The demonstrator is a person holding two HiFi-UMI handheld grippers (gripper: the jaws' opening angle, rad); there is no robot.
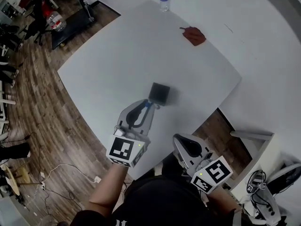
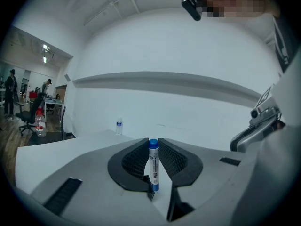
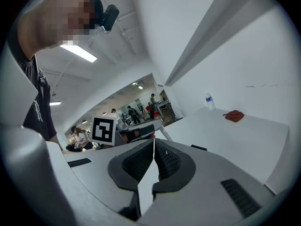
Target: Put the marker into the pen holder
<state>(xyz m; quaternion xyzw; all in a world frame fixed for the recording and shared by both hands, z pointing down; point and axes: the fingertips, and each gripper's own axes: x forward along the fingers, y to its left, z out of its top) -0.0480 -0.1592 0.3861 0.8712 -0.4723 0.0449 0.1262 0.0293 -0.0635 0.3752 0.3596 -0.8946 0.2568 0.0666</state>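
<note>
A black square pen holder (image 1: 159, 93) stands on the white table (image 1: 117, 60), towards its near edge. My left gripper (image 1: 148, 107) hangs just in front of the holder, shut on a white marker with a blue cap (image 2: 153, 165). The marker stands upright between the jaws, cap end pointing away from the camera. The holder itself does not show in the left gripper view. My right gripper (image 1: 181, 143) is lower right, past the table's near corner and close to the person's body. Its jaws (image 3: 154, 142) are shut with nothing between them.
A red cloth (image 1: 194, 35) lies near the far right of the table, and a water bottle (image 1: 163, 0) stands at the far corner. Wood floor, chairs and cables are to the left. A grey stand (image 1: 251, 135) is at the right.
</note>
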